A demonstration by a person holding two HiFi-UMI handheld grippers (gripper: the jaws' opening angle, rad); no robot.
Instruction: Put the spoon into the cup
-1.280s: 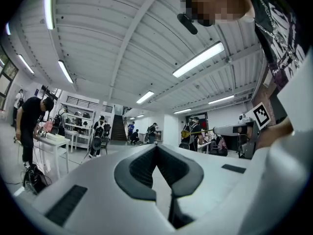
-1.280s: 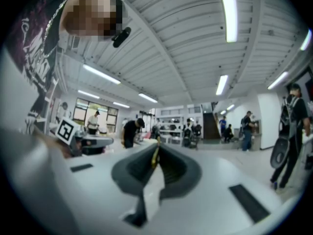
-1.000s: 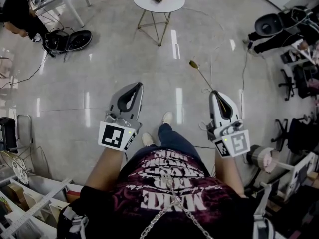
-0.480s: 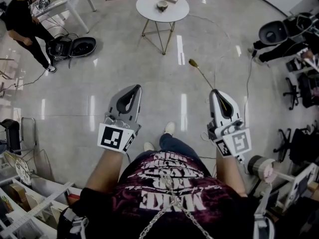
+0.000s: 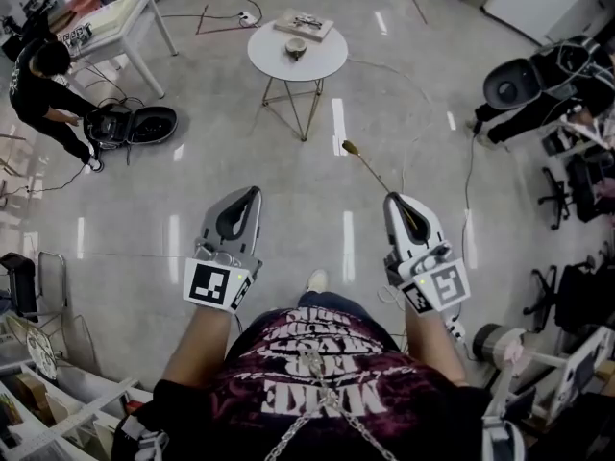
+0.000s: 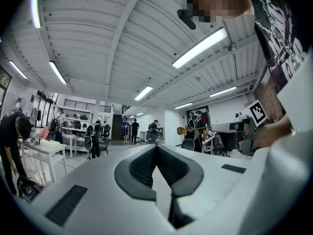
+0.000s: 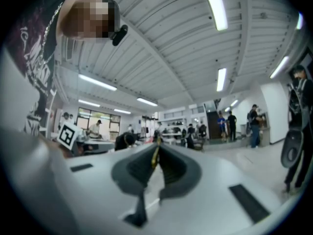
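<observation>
Right tongs stay clamped on the spoon, its bowl pointing far. My left tongs are closed and empty. Far ahead, the bench with the cup has drawn nearer, so I'm closing in.

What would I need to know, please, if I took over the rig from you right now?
Left gripper: jaws together, nothing between them.
Right gripper: jaws shut on the handle of the spoon, whose bowl sticks out ahead, away from the person.
Cup: upright on the round white table, farther ahead across the floor and well clear of the spoon.
Done: the spoon is in the grip.
Left: go to the table, bring the spoon over the cup, lower it in and open the right jaws.
</observation>
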